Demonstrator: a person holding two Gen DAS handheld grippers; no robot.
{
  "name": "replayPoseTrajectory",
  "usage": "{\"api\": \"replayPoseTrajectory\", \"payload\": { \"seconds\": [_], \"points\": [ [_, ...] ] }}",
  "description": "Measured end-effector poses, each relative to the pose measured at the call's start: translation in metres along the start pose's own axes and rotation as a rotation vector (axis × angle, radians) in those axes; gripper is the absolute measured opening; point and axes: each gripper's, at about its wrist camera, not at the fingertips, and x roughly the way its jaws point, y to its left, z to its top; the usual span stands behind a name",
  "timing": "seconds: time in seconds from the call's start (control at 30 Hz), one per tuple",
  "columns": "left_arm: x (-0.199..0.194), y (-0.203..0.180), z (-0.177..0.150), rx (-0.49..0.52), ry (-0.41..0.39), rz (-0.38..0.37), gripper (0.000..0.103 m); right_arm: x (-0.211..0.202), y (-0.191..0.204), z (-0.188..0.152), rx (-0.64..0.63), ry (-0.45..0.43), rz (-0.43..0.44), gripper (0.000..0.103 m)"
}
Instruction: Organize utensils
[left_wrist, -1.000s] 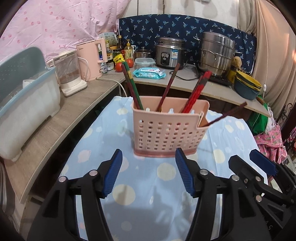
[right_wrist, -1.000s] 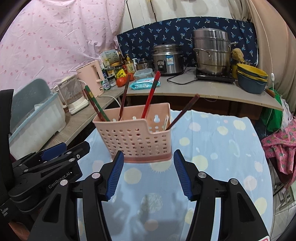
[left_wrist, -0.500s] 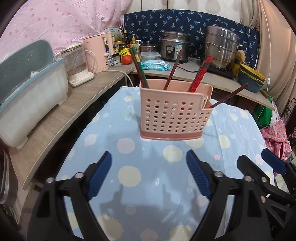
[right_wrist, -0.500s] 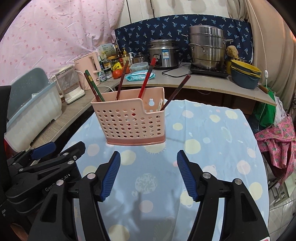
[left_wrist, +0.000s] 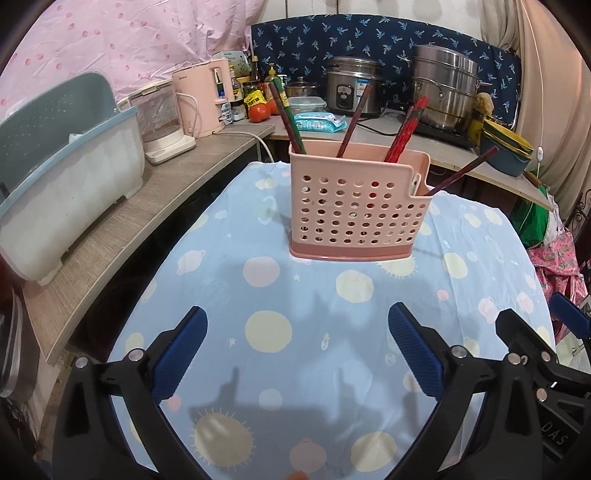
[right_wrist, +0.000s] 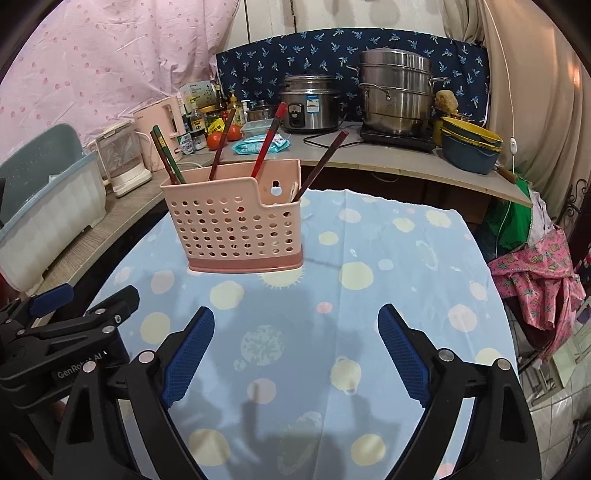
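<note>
A pink perforated utensil holder stands upright on the blue dotted tablecloth; it also shows in the right wrist view. Several chopsticks stick up out of it: a green and brown pair at the left, dark red ones in the middle, a bright red pair and a dark one leaning out at the right. My left gripper is open and empty, well short of the holder. My right gripper is open and empty too, beside the left one.
A grey-blue dish rack sits on the wooden counter at the left, with a kettle behind it. A rice cooker, steel steamer pot and stacked bowls stand on the back counter. Pink clothes lie at the right.
Both grippers have pulled back from the holder and opened wider. The holder now looks farther off and stands alone on the cloth.
</note>
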Motion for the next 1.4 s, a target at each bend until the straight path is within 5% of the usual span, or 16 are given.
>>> {"api": "replayPoseTrajectory", "payload": {
  "seconds": [0.1,1.4],
  "points": [
    [0.000,0.000,-0.003,0.008,0.003,0.008,0.094,0.001,-0.002,-0.004,0.007,0.010,0.000,0.096],
    [0.000,-0.002,-0.022,0.034,0.006,0.050,0.096,-0.002,-0.006,-0.022,0.014,0.013,-0.029,0.097]
  ]
}}
